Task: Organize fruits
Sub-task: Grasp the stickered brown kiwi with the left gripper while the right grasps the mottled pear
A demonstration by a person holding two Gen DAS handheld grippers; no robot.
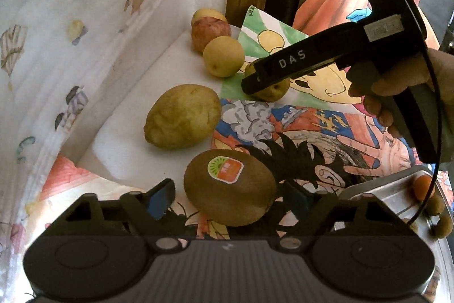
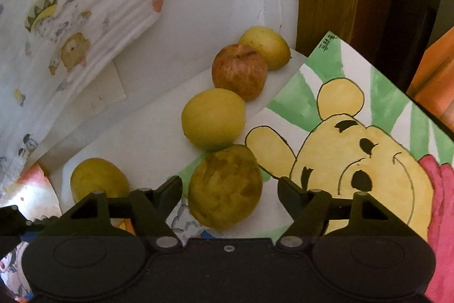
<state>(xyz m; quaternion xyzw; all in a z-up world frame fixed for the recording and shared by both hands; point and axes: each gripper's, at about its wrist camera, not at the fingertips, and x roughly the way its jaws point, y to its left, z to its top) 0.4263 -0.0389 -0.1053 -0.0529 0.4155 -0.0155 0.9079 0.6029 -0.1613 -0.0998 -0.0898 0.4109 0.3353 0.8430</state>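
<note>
Straddling a kiwi [image 1: 229,186], the left gripper [image 1: 229,198] is held wide, with one fingertip to each side of the fruit and a visible gap on both sides, so nothing is clamped. The kiwi lies on its side, sticker up, on a cartoon drawing [image 1: 312,132], near the corner of a metal tray [image 1: 377,186] in which a few small fruits [image 1: 424,186] are seen.

The right gripper [image 2: 229,186] is likewise held wide around a mottled yellow-brown fruit [image 2: 225,186] lying on a bear drawing [image 2: 354,146]; no pad is seen touching it. In the left wrist view, the same gripper [image 1: 249,84] is seen reaching over this fruit [image 1: 272,90].

Further fruits lie in a loose row toward the wall: a lemon [image 1: 183,115], a round yellow fruit [image 2: 214,118], an apple [image 2: 239,71] and a pale yellow fruit [image 2: 265,46] behind it. The apple and the pale fruit appear to touch.

The step in hand is judged to be a double grasp. For a sound result:

1. Each fruit is to be centred between the fingertips before closing, so that it is not pushed sideways.
2. The kiwi is to be gripped across its short axis, since its rounded ends are likely to slip.
3. Closing is to be done slowly and stopped on firm contact; ripe flesh is likely to bruise.
4. The lift is to be made straight up, so that the paper drawings are not dragged.

The tray is presumed to be the destination.
</note>
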